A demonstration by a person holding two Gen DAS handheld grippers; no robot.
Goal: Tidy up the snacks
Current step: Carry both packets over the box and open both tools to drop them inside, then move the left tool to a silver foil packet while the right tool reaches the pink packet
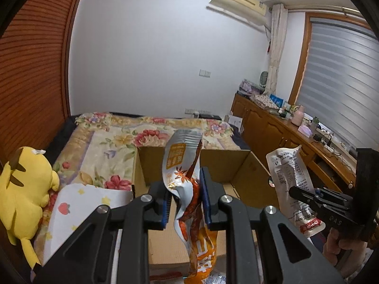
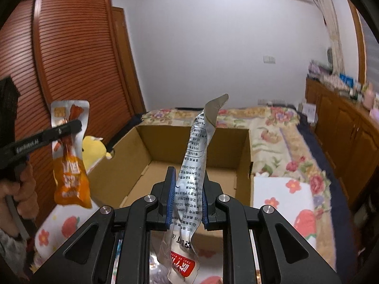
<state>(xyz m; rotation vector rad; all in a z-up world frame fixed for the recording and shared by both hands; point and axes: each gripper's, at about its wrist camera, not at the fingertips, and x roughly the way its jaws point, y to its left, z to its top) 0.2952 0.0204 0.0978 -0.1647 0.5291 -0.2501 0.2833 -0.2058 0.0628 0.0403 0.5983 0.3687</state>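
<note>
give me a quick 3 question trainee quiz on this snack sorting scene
1. True or false: the cardboard box already holds several snack packets.
2. Which packet does the left gripper hold? A) orange packet B) white packet C) nothing
3. Fill in: the yellow plush lies on the ____.

Key
1. False. The part of the box floor in view is bare.
2. A. Its jaws are shut on the orange packet; the right gripper is shut on the white packet with the red label.
3. Bed, left of the box.
</note>
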